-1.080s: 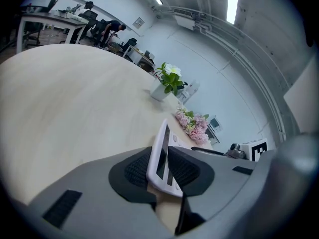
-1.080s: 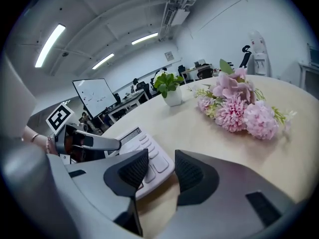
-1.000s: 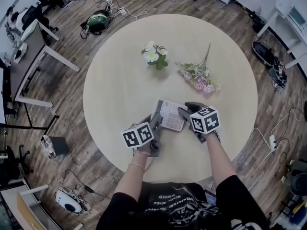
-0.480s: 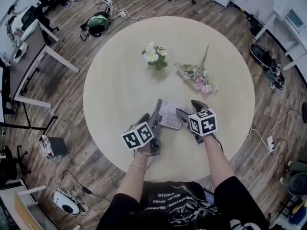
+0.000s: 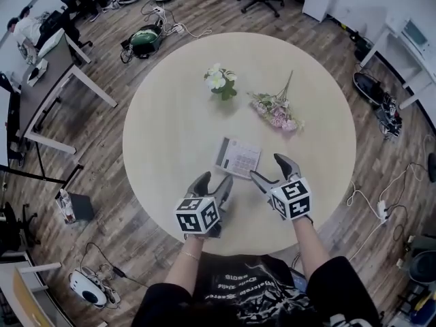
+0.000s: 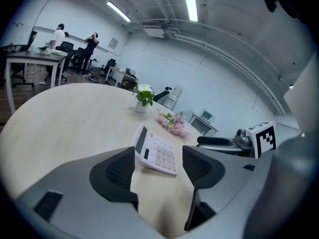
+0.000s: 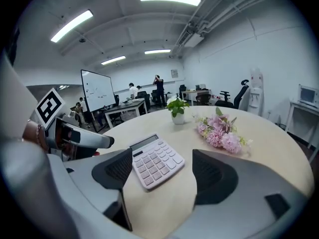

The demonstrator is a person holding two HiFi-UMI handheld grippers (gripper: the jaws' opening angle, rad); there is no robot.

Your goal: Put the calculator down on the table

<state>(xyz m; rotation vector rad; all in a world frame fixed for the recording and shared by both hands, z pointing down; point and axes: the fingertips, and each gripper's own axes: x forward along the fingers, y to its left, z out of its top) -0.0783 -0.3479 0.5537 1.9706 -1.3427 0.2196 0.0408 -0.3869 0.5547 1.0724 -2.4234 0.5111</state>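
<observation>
The pale pink calculator point(image 5: 238, 157) lies flat on the round beige table point(image 5: 170, 128), display end to the left, and nothing touches it. My left gripper point(image 5: 214, 180) hovers just short of its near left corner; my right gripper point(image 5: 267, 167) hovers off its near right side. Both pairs of jaws are opening wide and hold nothing. In the left gripper view the calculator point(image 6: 155, 152) sits beyond the spread pads point(image 6: 119, 169). The right gripper view shows the calculator point(image 7: 154, 162) ahead of its pads point(image 7: 212, 173), apart from them.
A small pot of white flowers point(image 5: 219, 80) and a pink bouquet point(image 5: 278, 111) lie on the table's far half. Around the table, the wooden floor holds cables, bags, a desk point(image 5: 48, 80) at left and office chairs. People stand far off in the room.
Both grippers let go of the calculator, opened and drew back toward me and upward. The calculator stays flat on the table.
</observation>
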